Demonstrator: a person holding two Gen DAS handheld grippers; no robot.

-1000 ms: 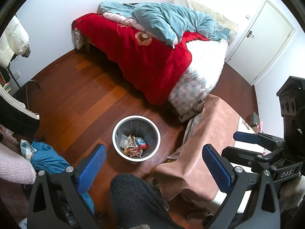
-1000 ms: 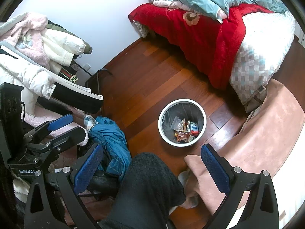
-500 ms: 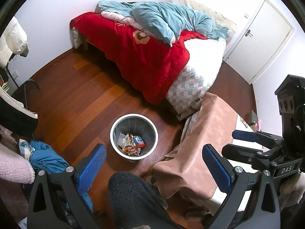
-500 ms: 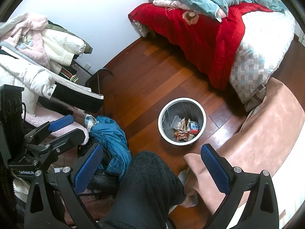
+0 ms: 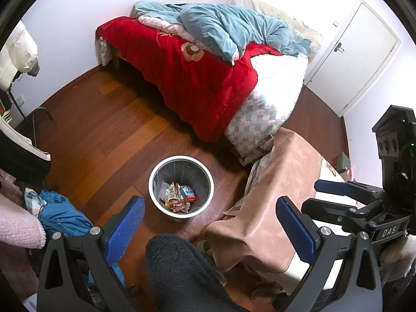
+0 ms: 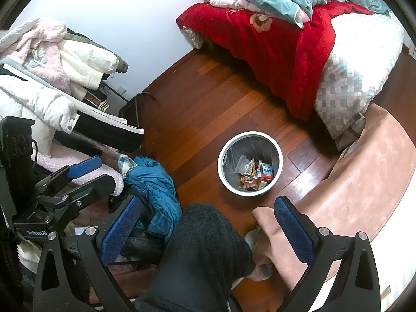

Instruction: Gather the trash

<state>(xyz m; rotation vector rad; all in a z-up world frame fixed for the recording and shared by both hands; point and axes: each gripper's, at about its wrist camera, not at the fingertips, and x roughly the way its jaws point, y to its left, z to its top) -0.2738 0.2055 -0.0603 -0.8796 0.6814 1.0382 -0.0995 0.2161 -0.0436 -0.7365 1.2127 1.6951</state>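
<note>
Left wrist: one bin [image 5: 156, 182] (wrappers [image 5: 178, 197] inside).

Wrappers [image 5: 178, 199] inside white bin [image 5: 166, 209]

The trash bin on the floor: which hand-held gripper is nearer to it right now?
Left, but only slightly, as far as I can tell. The left hand-held gripper hangs open almost over the trash bin; the right hand-held gripper, also open, sits farther off to its side.

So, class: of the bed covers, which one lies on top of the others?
The blue quilt: it is bunched on top, over the red blanket that hangs down the side.
</note>
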